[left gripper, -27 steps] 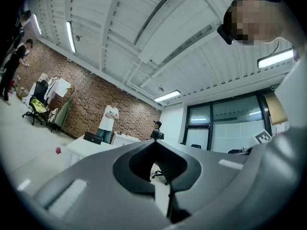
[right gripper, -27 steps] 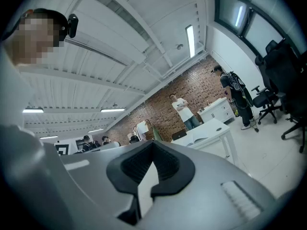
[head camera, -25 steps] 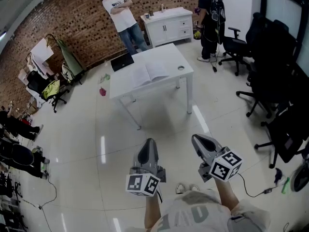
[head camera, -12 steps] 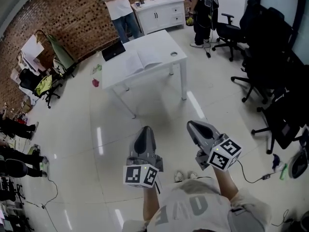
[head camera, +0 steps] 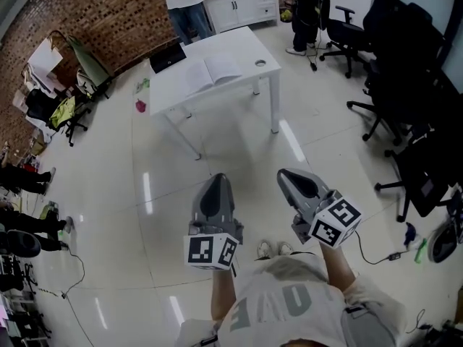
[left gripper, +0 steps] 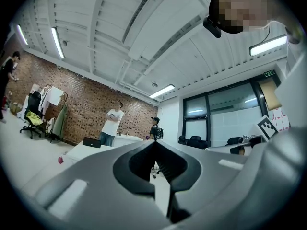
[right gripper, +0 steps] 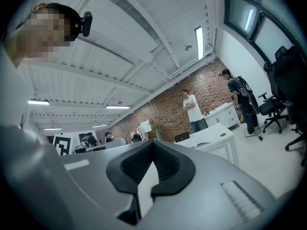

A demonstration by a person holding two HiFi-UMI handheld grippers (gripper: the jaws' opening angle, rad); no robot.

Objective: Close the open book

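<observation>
Left gripper (head camera: 218, 181), right gripper (head camera: 284, 174) clenched empty; wide floor (head camera: 239, 147) before table (head camera: 249, 45) with book (head camera: 213, 71).

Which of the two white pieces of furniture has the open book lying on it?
The white table standing free mid-floor holds the open book; the white cabinet by the brick wall does not.

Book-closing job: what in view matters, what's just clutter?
Job: open book, white table under it, left gripper and right gripper, both shut, empty.
Clutter: laptop, small round object on the table, office chairs, pink thing on the floor, white cabinet.
</observation>
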